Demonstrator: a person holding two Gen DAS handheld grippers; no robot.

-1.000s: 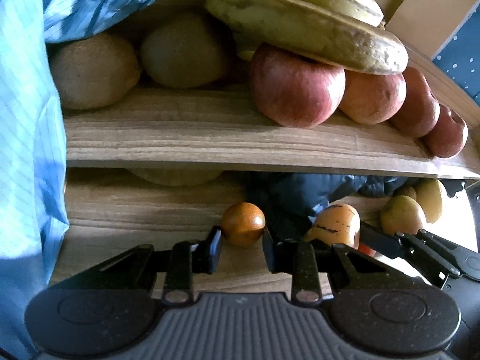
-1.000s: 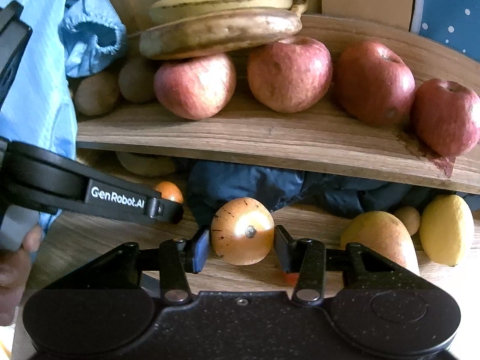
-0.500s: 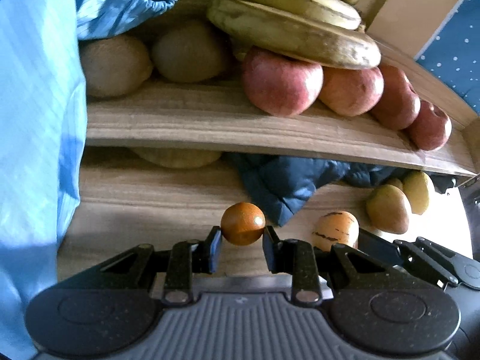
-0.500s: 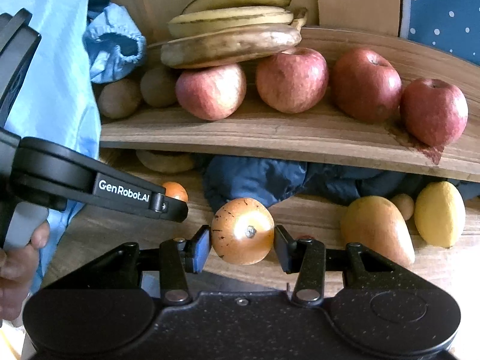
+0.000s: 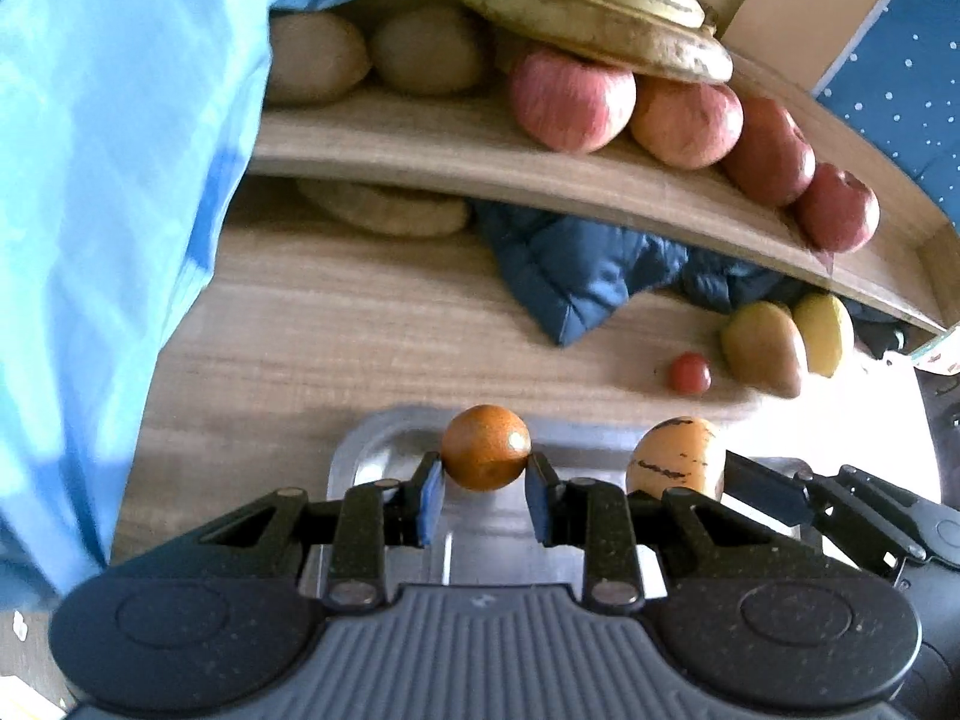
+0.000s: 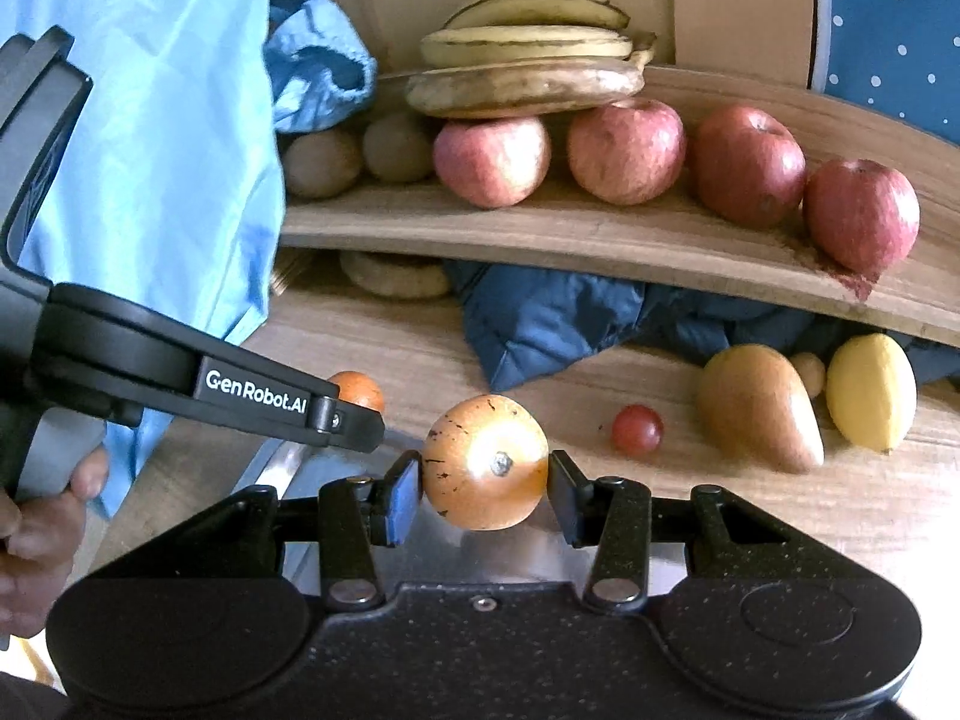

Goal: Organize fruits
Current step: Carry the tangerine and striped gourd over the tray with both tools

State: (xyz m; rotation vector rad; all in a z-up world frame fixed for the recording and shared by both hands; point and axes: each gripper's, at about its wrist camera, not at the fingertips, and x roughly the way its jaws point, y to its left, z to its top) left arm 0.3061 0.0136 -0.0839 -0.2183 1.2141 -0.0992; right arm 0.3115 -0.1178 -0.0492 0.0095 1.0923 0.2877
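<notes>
My left gripper point(image 5: 485, 474) is shut on a small orange fruit point(image 5: 486, 445) and holds it over the far edge of a metal tray point(image 5: 384, 450). My right gripper point(image 6: 485, 483) is shut on a larger yellow-orange fruit with dark specks point(image 6: 485, 461), held over the same tray point(image 6: 282, 468). That fruit also shows in the left wrist view point(image 5: 675, 459), and the small orange fruit shows in the right wrist view point(image 6: 358, 390) behind the left gripper's finger point(image 6: 264, 396).
A wooden shelf point(image 6: 600, 240) carries several red apples point(image 6: 624, 150), bananas point(image 6: 528, 72) and kiwis point(image 6: 321, 163). On the counter below lie a dark blue cloth point(image 6: 540, 324), a small red fruit point(image 6: 637, 429), a pear point(image 6: 756, 408) and a lemon point(image 6: 870, 390). A light blue sleeve point(image 6: 150, 150) hangs at left.
Both grippers have pulled back from the shelf with their fruits still held. The metal tray has come into view beneath them, and the small red fruit on the counter now shows.
</notes>
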